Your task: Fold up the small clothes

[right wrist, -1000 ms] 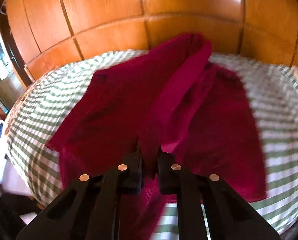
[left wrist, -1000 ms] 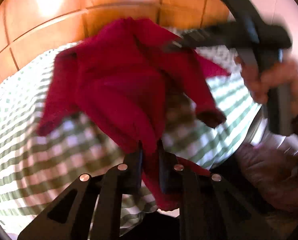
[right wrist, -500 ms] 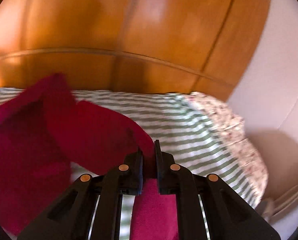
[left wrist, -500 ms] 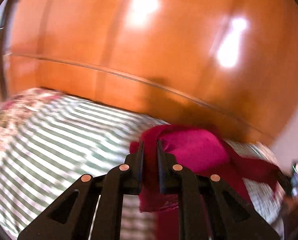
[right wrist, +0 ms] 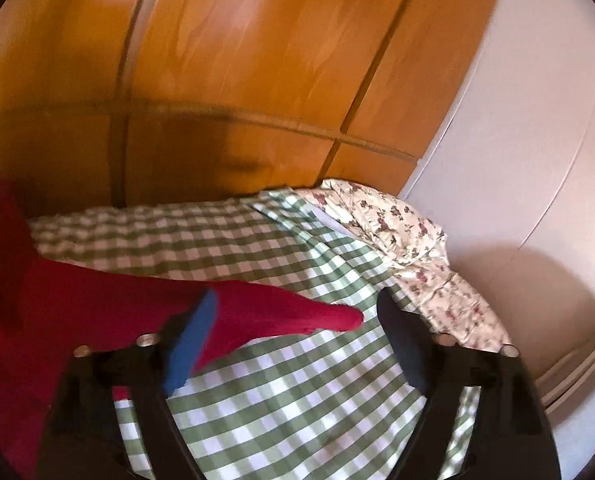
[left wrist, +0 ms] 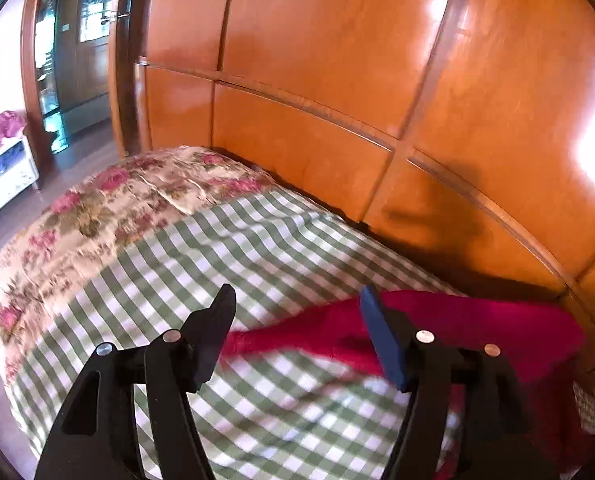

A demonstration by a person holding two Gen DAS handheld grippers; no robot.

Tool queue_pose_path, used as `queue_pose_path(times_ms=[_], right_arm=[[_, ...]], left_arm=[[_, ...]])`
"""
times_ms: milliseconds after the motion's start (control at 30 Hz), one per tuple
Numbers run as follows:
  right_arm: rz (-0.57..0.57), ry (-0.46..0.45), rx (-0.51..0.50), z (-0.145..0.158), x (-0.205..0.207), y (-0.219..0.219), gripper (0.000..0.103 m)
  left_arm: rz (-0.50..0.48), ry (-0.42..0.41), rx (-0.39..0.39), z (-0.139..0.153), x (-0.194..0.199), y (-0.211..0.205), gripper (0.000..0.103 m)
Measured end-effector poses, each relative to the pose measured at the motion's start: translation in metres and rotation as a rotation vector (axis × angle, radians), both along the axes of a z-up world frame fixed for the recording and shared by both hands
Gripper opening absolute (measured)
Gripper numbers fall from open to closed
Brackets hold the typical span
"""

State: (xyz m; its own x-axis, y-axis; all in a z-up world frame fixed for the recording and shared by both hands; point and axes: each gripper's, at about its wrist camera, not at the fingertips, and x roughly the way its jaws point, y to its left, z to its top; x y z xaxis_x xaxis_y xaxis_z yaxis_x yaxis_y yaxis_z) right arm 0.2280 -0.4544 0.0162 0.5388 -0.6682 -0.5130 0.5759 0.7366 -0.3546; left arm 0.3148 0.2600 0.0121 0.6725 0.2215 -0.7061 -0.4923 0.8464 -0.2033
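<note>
Red garment (left wrist: 477,320): soft, fuzzy knit cloth, matt. Checked sheet (left wrist: 257,264): smooth woven cloth, matt. Floral cover (left wrist: 109,208): printed cloth, faint sheen, creased. Headboard (left wrist: 337,80): polished wood, high gloss, reflective. Left gripper (left wrist: 297,320): matt black plastic, metal rivets.

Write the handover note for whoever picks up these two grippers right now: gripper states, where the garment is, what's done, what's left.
Left gripper: open, nothing held; its fingers have just been opening, and the red garment lies beyond them on the bed.
Right gripper: open, fingers just opened too; a red sleeve lies between them, not pinched.
Garment: released onto the green checked sheet, near the wooden headboard. It is spread out, sleeve extended to one side.
Done: garment laid down and let go.
Left: all visible folding; no fold shows yet. Start by bringing the sleeve in over the body.
</note>
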Motion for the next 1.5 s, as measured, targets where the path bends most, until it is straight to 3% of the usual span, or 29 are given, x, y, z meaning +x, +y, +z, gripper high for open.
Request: queue_pose_path(times_ms=[67,167,333,400,467,533,600,667,767,900,1000,1067,1233,1300,1367,1400,1500], right_arm=[[0.048,0.01,0.056,-0.005,-0.016,0.006,0.081],[0.15,-0.008,0.236,-0.019,-0.057,0.024,0.082],[0.339,0.069,0.615,-0.064,-0.114,0.062,0.082],[0.37,0.096,0.715,-0.083,-0.124,0.077,0.082],[0.396,0.124,0.768,-0.098,-0.131,0.092,0.074],[0.413,0.16,0.766,-0.11,-0.132,0.108,0.071],[0.431,0.174,0.735,-0.11,-0.13,0.119,0.05],[0.446,0.181,0.753,-0.107,-0.127,0.123,0.017],[0.475,0.162,0.71,-0.092,-0.13,0.127,0.009],[0.542,0.077,0.681,-0.047,-0.158,0.124,0.007],[0.575,0.083,0.664,-0.035,-0.183,0.12,0.007],[0.579,0.109,0.673,-0.038,-0.198,0.119,0.007],[0.525,0.221,0.75,-0.087,-0.234,0.127,0.007],[0.498,0.234,0.778,-0.099,-0.238,0.124,0.007],[0.48,0.209,0.824,-0.101,-0.24,0.117,0.007],[0.459,0.179,0.811,-0.096,-0.239,0.11,0.009],[0.394,0.105,0.758,-0.08,-0.233,0.089,0.043]], left_arm=[[-0.097,0.014,-0.04,-0.012,-0.015,-0.014,0.065],[-0.322,0.012,-0.129,-0.033,-0.055,-0.051,0.065],[-0.6,0.055,-0.32,-0.07,-0.11,-0.112,0.065],[-0.654,0.077,-0.348,-0.082,-0.123,-0.131,0.064],[-0.683,0.114,-0.385,-0.098,-0.131,-0.151,0.062],[-0.694,0.142,-0.401,-0.109,-0.135,-0.166,0.042],[-0.696,0.164,-0.397,-0.116,-0.135,-0.176,0.017],[-0.693,0.167,-0.395,-0.114,-0.137,-0.182,0.01],[-0.689,0.123,-0.38,-0.099,-0.139,-0.178,0.009],[-0.711,0.062,-0.347,-0.065,-0.16,-0.165,0.008],[-0.725,0.058,-0.331,-0.051,-0.195,-0.158,0.008],[-0.722,0.078,-0.327,-0.054,-0.216,-0.151,0.008],[-0.682,0.193,-0.324,-0.091,-0.252,-0.147,0.009],[-0.643,0.23,-0.321,-0.102,-0.251,-0.145,0.013],[-0.605,0.212,-0.32,-0.098,-0.246,-0.14,0.022],[-0.598,0.198,-0.307,-0.093,-0.244,-0.14,0.03],[-0.577,0.135,-0.244,-0.071,-0.231,-0.14,0.034]])
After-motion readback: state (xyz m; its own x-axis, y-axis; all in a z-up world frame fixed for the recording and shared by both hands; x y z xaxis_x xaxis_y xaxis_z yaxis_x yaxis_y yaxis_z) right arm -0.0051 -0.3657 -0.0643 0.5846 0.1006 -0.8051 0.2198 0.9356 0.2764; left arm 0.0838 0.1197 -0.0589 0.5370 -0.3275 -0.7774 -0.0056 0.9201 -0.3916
